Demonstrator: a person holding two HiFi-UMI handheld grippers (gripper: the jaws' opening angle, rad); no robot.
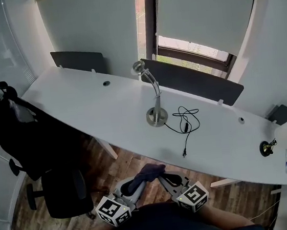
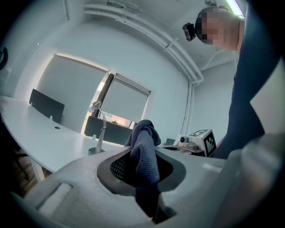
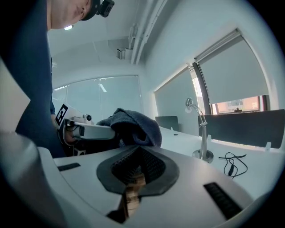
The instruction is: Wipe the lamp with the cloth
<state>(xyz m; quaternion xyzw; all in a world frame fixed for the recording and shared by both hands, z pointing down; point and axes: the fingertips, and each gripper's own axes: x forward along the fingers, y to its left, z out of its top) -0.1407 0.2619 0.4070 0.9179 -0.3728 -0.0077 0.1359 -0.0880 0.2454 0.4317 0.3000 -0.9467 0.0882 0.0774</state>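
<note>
A slim silver desk lamp (image 1: 155, 97) stands on its round base in the middle of the white desk (image 1: 91, 107); it also shows in the left gripper view (image 2: 99, 129) and the right gripper view (image 3: 201, 131). Both grippers hang low in front of the desk's near edge, well short of the lamp. My left gripper (image 1: 140, 182) (image 2: 143, 176) is shut on a dark blue-grey cloth (image 1: 150, 172) (image 2: 145, 151), which bunches up above its jaws. Beside it, my right gripper (image 1: 165, 178) (image 3: 135, 168) has its jaws together with nothing between them; the cloth (image 3: 133, 126) hangs just to its left.
A black cable (image 1: 185, 121) lies loose on the desk right of the lamp base. Dark divider panels (image 1: 194, 82) line the desk's far edge under the window. A black office chair (image 1: 31, 145) stands at the left. Small items (image 1: 266, 147) sit at the desk's right end.
</note>
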